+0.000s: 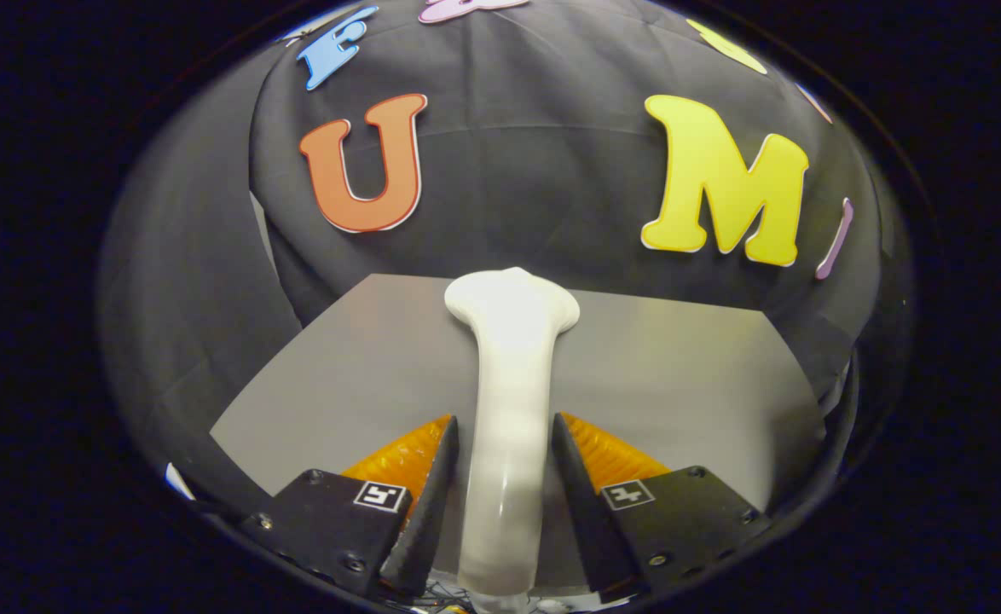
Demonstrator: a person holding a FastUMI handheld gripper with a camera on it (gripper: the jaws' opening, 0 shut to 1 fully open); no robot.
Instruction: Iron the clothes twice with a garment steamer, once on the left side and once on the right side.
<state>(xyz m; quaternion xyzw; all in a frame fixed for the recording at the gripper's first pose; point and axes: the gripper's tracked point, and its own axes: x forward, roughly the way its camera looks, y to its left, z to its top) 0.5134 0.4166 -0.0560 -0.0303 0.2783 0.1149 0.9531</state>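
Observation:
A white garment steamer (pixel 511 358) runs straight ahead between my fingers, its handle in the gap and its wider head (pixel 513 305) out beyond the fingertips, over the far part of the grey tabletop (pixel 688 375). My gripper (pixel 505 419) is shut on the steamer's handle, one finger (pixel 434 495) against its left side and the other finger (pixel 573 486) against its right side. The lower end of the handle is hidden beneath the gripper body.
The grey tabletop spreads out on both sides of the steamer and ends at the black cloth wall (pixel 535 188) just behind the steamer's head. Cloth also hangs along the table's left edge (pixel 211 324).

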